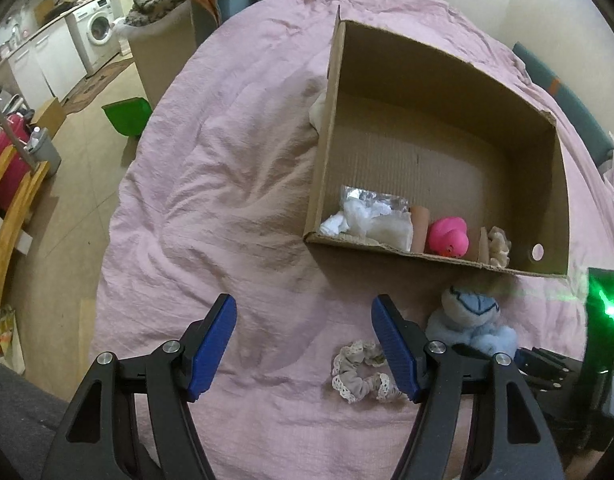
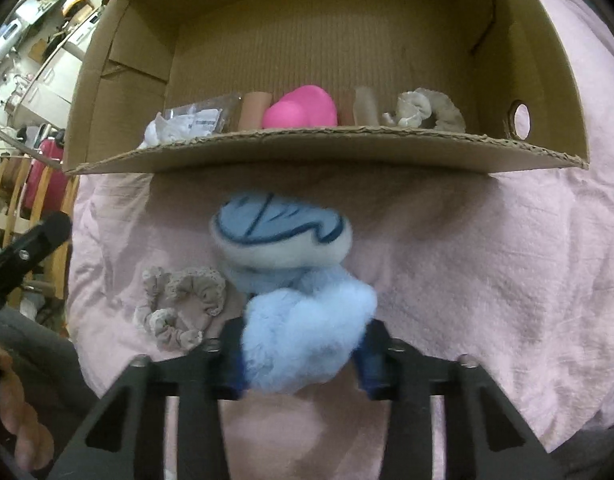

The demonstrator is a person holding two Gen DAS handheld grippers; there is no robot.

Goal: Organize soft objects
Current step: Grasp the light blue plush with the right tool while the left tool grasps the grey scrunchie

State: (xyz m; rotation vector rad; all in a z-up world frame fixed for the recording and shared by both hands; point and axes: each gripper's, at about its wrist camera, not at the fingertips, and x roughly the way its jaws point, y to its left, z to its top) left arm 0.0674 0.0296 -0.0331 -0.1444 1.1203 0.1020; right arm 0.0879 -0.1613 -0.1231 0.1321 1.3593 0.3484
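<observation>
Right wrist: right hand-held gripper (image 2: pixel 303 356) clamps blue plush toy (image 2: pixel 295 280).

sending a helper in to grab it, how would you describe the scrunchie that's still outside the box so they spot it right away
Find the open cardboard box on the pink bedspread, then look at the bedding in front of its near wall. Left of the blue plush toy lies the beige scrunchie, flat on the cover. Its lace-trimmed ruffles and pale colour set it apart from the fluffy toy.

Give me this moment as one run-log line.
right tool: shut on blue plush toy | left tool: open, nothing held | scrunchie: on bedspread | box: holds pink duck
</observation>
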